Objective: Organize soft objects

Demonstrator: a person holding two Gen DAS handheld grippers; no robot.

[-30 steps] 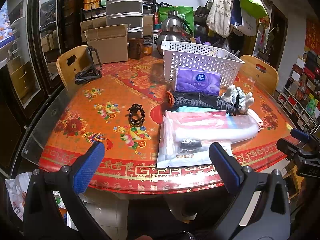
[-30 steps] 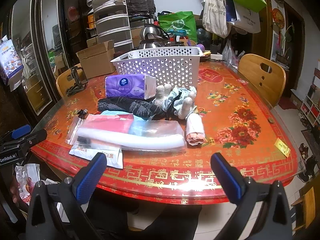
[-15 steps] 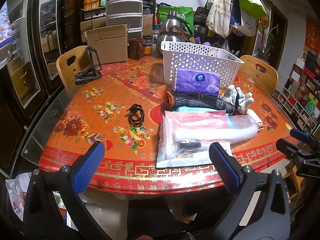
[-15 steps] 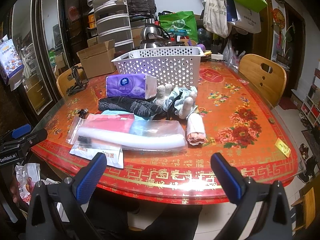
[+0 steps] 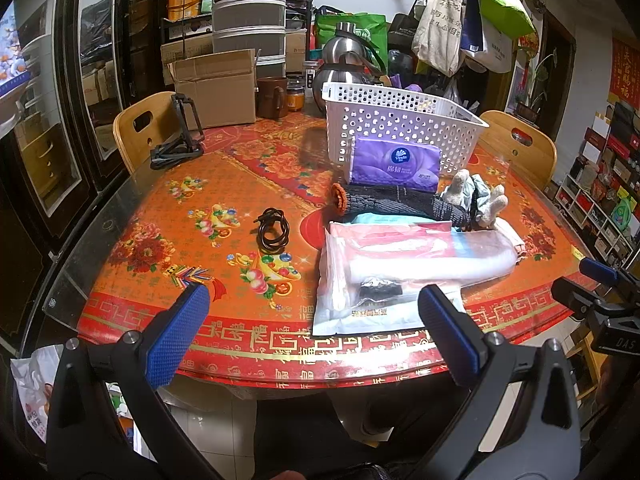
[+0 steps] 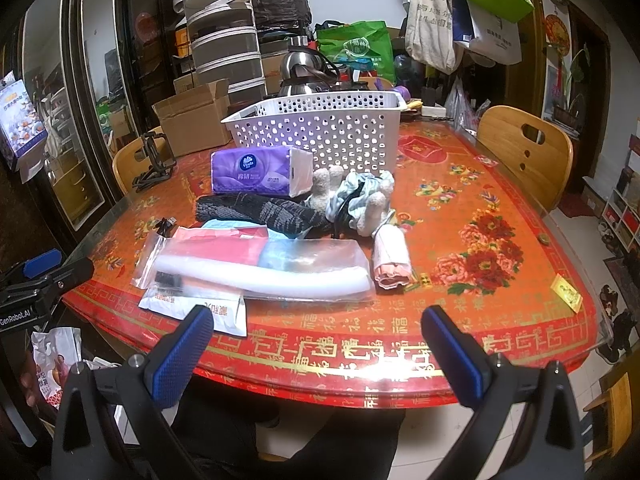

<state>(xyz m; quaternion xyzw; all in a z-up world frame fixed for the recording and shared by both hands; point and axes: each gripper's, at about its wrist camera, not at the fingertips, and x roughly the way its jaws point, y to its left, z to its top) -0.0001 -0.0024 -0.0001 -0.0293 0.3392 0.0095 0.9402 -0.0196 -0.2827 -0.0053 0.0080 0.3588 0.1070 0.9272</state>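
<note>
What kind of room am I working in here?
Most likely a home dining room used for storage: a table with a red floral cover, wooden chairs around it, a steel kettle, and tote bags hanging on the wall.

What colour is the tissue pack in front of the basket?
Purple with a white end, the tissue pack shows best in the right wrist view.

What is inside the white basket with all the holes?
Nothing shows through the holes or over the rim of the white basket, but its floor is hidden by its front wall and the purple tissue pack before it.
</note>
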